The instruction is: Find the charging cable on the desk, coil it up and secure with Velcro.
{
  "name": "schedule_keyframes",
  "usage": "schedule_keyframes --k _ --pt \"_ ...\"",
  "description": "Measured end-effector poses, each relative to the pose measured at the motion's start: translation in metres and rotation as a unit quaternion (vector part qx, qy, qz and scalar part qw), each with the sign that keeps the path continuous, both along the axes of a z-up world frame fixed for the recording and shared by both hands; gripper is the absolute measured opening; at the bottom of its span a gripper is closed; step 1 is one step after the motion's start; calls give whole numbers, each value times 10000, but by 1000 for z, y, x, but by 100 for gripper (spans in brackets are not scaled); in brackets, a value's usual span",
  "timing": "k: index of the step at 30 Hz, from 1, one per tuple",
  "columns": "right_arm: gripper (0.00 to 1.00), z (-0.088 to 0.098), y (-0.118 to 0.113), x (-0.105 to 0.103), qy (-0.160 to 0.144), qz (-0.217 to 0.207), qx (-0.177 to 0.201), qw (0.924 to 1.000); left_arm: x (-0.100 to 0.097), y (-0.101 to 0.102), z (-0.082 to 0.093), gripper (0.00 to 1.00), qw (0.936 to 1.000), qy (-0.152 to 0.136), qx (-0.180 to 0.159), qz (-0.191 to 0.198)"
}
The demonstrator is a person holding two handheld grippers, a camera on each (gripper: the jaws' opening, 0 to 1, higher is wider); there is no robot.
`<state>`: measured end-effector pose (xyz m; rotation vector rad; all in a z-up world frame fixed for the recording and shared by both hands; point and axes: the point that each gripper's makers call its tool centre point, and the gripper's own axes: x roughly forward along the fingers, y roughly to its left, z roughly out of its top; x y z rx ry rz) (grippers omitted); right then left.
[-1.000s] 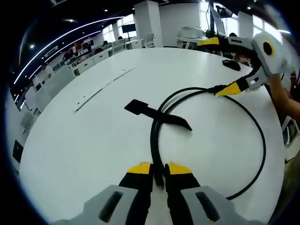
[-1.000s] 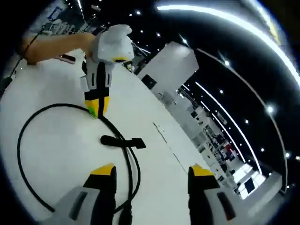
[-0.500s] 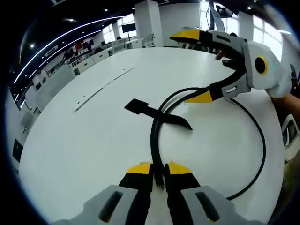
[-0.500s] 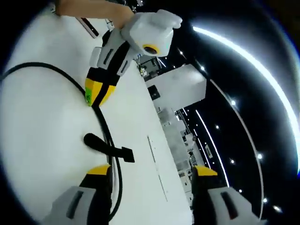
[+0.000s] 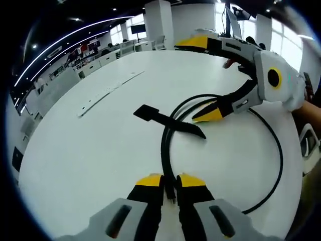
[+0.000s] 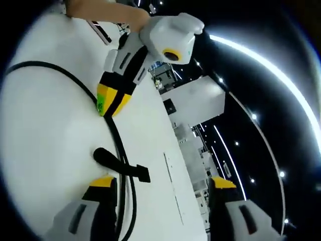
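Left gripper [image 5: 170, 182] clamped on the black cable [image 5: 164, 150], which loops across the white table [image 5: 90, 145]. Right gripper [image 6: 160, 183], jaws apart, apparently just above the cable near the Velcro strap [image 5: 168, 122].

Grey tongs [image 5: 170, 188], yellow-and-black tips; white housing, yellow ring.

no text, label, brand or number can be read here. the small green mark on the yellow-tipped grey left gripper [image 6: 111, 102] is too blurred to make out in the right gripper view.
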<state>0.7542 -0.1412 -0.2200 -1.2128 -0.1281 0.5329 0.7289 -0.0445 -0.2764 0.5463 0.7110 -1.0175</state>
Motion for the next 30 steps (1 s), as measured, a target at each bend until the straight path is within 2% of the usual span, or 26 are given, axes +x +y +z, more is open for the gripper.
schedule_keyframes --k 2,5,10,19,21,30 --pt "74 -2 6 -3 -44 120 -118 9998 0 0 0 12 10000 8 -1 7" --pt "74 1 20 -11 -447 469 -387 9971 0 0 0 12 10000 4 2 4" --pt "70 1 23 -15 -618 433 -577 9955 2 1 1 12 10000 6 0 4" --pt "66 1 20 -20 -523 349 -252 9977 2 0 1 12 10000 0 -1 -6" --pt "64 -3 22 -22 -510 380 -365 9973 2 0 1 12 10000 1 -5 -8" --pt "60 -7 29 -24 -548 343 -368 9972 3 -1 1 12 10000 20 -30 -20"
